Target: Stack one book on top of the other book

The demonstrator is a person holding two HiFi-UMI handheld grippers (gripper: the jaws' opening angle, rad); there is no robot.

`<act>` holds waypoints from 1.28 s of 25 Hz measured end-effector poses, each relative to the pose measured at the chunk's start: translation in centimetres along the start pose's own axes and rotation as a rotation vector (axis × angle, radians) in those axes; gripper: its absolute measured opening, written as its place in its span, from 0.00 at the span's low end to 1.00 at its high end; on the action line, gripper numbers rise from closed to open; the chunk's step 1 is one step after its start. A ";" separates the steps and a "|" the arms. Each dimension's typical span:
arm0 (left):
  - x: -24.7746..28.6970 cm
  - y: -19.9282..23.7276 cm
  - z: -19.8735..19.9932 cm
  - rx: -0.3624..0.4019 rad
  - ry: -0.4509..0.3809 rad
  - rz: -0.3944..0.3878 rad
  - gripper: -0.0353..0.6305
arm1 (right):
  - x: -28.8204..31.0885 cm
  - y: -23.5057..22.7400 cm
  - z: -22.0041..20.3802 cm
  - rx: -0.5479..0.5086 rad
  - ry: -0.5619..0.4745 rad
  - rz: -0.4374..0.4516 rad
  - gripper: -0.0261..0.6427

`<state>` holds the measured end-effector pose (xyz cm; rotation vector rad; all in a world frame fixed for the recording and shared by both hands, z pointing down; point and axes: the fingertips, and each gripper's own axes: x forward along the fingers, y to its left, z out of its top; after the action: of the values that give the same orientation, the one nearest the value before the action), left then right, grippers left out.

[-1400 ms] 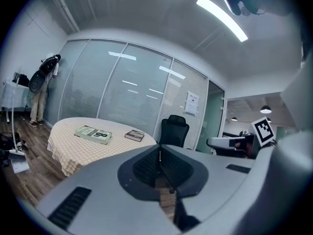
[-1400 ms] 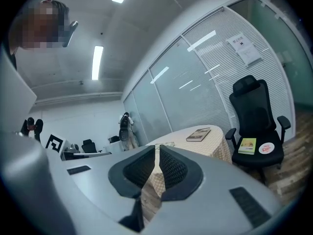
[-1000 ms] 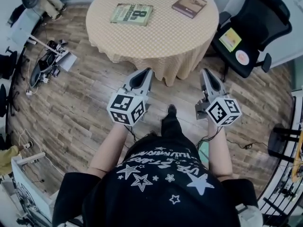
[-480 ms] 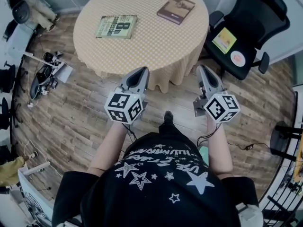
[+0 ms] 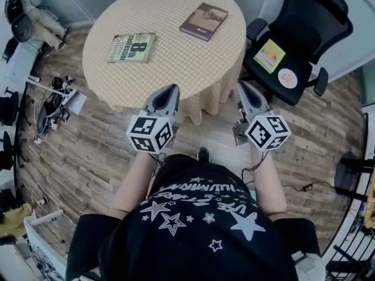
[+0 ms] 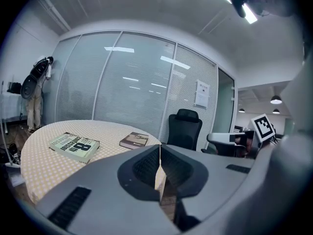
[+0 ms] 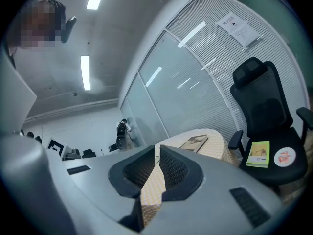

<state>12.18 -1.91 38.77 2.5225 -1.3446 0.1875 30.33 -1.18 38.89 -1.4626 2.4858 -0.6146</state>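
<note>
A green book (image 5: 132, 47) lies on the left part of the round table (image 5: 176, 69) with its yellow checked cloth. A brown book (image 5: 204, 21) lies apart from it, toward the far right of the table. Both grippers hang in front of the table's near edge, side by side. My left gripper (image 5: 170, 90) is shut and holds nothing; its own view shows the green book (image 6: 74, 146) and the brown book (image 6: 134, 140) beyond the tips (image 6: 160, 149). My right gripper (image 5: 241, 87) is also shut and bare, with the brown book (image 7: 194, 142) ahead of it.
A black office chair (image 5: 299, 34) stands right of the table, with a yellow-green booklet (image 5: 269, 55) on its seat. Cables and equipment (image 5: 53, 101) lie on the wooden floor at the left. A glass wall (image 6: 122, 87) runs behind the table.
The person has stepped toward the table. Both grippers have come up to its near edge and stay shut. The books have not moved on the cloth.
</note>
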 end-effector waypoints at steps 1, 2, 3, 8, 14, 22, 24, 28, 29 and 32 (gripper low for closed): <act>0.3 -0.1 0.1 0.002 0.001 -0.001 0.07 | 0.2 -0.2 0.1 0.002 -0.001 0.003 0.10; 0.5 -0.1 0.2 0.002 0.002 -0.003 0.07 | 0.4 -0.4 0.3 0.004 -0.001 0.003 0.10; 0.8 0.0 0.2 0.001 0.004 -0.004 0.07 | 0.6 -0.6 0.3 0.006 -0.001 0.002 0.10; 2.1 1.6 0.0 -0.019 0.024 -0.007 0.07 | 1.9 -1.8 -0.3 0.033 0.016 -0.030 0.10; 5.1 4.6 0.6 -0.035 0.036 -0.032 0.07 | 4.8 -3.0 -0.8 0.048 0.034 -0.077 0.10; 9.8 10.0 2.8 -0.043 0.048 -0.080 0.07 | 11.4 -4.7 1.1 0.046 0.035 -0.134 0.10; 10.9 11.4 3.4 -0.037 0.047 -0.095 0.07 | 12.9 -4.9 1.5 0.043 0.031 -0.150 0.10; 13.0 13.7 4.0 -0.022 0.050 -0.123 0.07 | 15.4 -5.9 1.5 0.046 0.031 -0.184 0.10; 13.4 14.2 4.0 -0.022 0.055 -0.129 0.07 | 15.8 -6.1 1.6 0.046 0.031 -0.193 0.10; 14.5 15.0 3.9 -0.021 0.073 -0.145 0.07 | 16.6 -6.8 1.9 0.030 0.032 -0.215 0.10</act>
<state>7.76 -22.49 41.30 2.5568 -1.1251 0.2317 28.15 -19.01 40.88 -1.7355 2.3492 -0.7136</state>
